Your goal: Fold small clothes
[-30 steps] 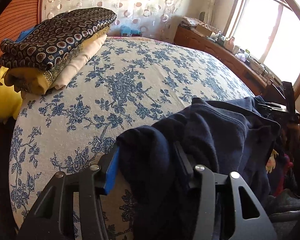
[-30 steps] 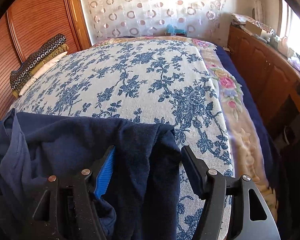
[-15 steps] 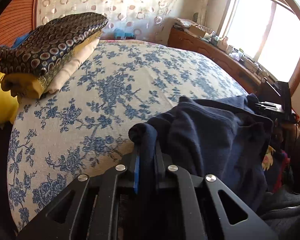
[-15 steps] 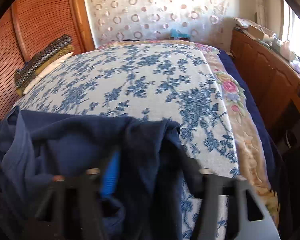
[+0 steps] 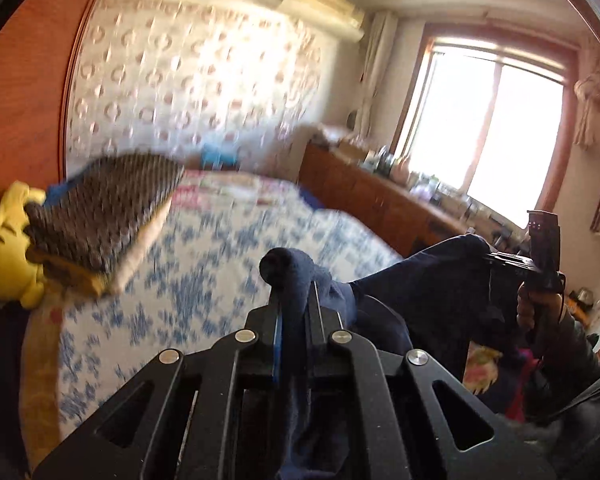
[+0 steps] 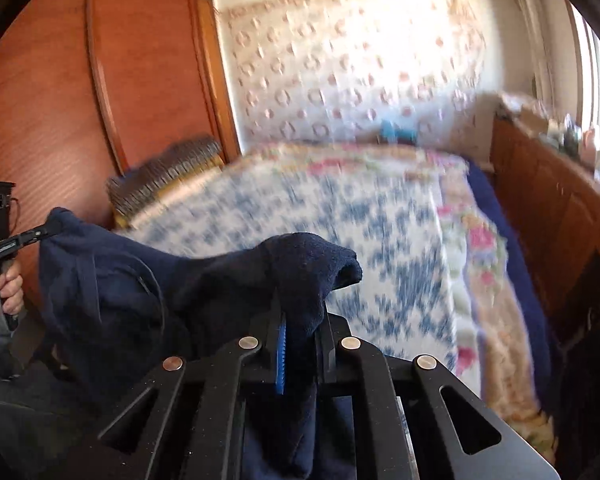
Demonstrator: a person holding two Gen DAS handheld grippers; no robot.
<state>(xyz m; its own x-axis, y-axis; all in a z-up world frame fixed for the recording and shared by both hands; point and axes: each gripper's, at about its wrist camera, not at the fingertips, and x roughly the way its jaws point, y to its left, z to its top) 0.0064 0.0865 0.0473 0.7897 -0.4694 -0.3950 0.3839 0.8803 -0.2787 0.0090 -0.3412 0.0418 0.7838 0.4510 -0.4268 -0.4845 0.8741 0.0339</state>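
The left gripper (image 5: 296,308) is clamping shut on a bunched corner of the navy garment (image 5: 420,280) at lower centre of its frame; the right gripper (image 6: 302,320) is pinching another corner likewise, jaws fully closed on cloth. The garment is hanging slack between the two, raised above the near edge of the bed (image 6: 340,216). It is looking like soft, thick knit: light, limp, prone to sagging, so corners or hem edges are seeming the best holds. A stack of folded clothes (image 5: 104,212) is sitting at centre left beside something yellow (image 5: 4,248); the wooden cabinet (image 5: 380,196) is running along at centre right; nothing appears to be blocking the open floral bedspread.
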